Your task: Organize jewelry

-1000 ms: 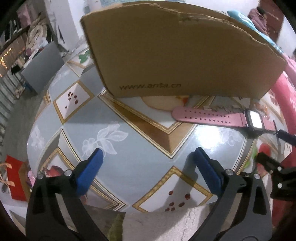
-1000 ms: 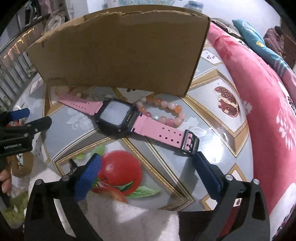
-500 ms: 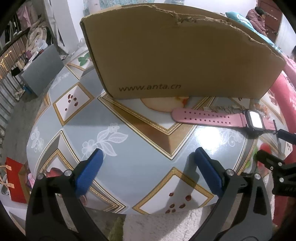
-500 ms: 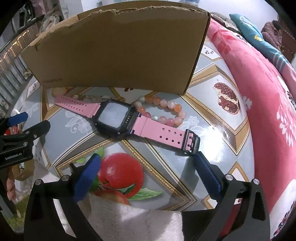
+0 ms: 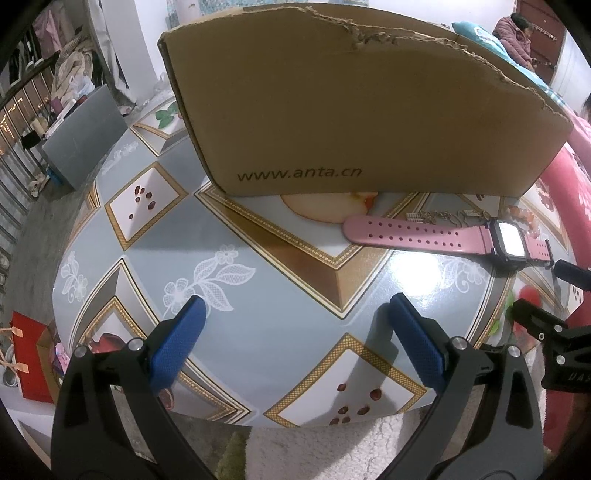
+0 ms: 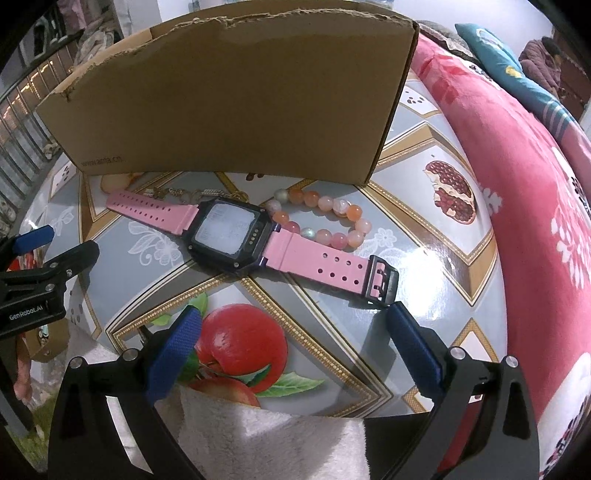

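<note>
A pink-strapped watch (image 6: 229, 230) with a black square face lies flat on the patterned table (image 6: 424, 206), just in front of an open brown cardboard box (image 6: 229, 103). Behind it lie a pink-and-orange bead bracelet (image 6: 321, 218) and a thin gold chain (image 6: 192, 192), both touching the watch. My right gripper (image 6: 295, 317) hangs open near the table's front edge, its right fingertip close to the strap's black buckle. In the left wrist view the watch (image 5: 424, 236) lies to the right, the box (image 5: 351, 110) stands ahead, and my left gripper (image 5: 295, 314) is open over bare tabletop with nothing between its fingers.
A pink patterned blanket (image 6: 517, 184) borders the table on the right. A white towel (image 6: 266, 435) hangs at the near edge. A red bag (image 5: 26, 354) and a grey panel (image 5: 85, 133) are on the floor to the left. A person (image 5: 517, 33) sits far back.
Both views have shifted only slightly. The watch, bracelet, chain and box have not moved, and both grippers stay open.
</note>
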### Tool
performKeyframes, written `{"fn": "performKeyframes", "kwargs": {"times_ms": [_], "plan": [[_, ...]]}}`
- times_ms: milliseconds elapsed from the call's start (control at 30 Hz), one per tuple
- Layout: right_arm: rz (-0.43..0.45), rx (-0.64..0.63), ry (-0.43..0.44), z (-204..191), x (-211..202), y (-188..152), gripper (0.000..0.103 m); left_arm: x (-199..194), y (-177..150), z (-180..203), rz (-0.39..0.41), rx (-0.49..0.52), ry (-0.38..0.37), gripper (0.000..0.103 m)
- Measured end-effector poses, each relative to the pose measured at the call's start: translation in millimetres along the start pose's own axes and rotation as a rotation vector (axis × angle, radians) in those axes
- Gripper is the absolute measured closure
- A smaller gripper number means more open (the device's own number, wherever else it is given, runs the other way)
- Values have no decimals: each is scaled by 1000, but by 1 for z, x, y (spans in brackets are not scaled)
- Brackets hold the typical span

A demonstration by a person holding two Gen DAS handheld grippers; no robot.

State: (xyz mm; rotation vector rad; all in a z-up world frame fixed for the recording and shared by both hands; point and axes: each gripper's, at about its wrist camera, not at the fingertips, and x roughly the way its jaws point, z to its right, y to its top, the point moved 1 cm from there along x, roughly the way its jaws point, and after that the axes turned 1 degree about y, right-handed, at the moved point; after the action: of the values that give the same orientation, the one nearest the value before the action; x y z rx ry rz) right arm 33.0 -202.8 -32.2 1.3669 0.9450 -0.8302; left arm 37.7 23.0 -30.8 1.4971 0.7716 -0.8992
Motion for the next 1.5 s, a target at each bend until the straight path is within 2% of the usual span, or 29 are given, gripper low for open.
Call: {"fn": "performKeyframes", "kwargs": {"times_ms": [300, 467, 633, 733, 800, 867, 933, 1200, 1500], "plan": [[5, 1, 2, 0, 0, 0, 6, 2, -1, -1, -6, 0, -3, 7], [42, -17, 16, 1, -2, -5, 6, 4, 0, -3, -1, 5, -7, 7], [87, -35, 86, 9, -13, -8, 6, 7, 1, -5, 0, 15, -15, 7], [165, -51, 178, 12, -32, -6, 6, 8, 0, -5, 2, 16, -15, 7], [210, -96, 209, 7, -42, -3, 6, 9, 0, -4, 6, 16, -14, 7], [240, -144, 212, 2, -46, -1, 11, 9, -1, -3, 8, 17, -14, 7], [263, -197, 214, -8, -47, 2, 21, 9, -1, -2, 9, 17, -14, 7], [206, -248, 305, -14, -28, 20, 42, 8, -1, -2, 7, 16, -15, 7], [152, -268, 320, -19, -17, 22, 49, 7, -1, -2, 6, 16, -16, 7]]}}
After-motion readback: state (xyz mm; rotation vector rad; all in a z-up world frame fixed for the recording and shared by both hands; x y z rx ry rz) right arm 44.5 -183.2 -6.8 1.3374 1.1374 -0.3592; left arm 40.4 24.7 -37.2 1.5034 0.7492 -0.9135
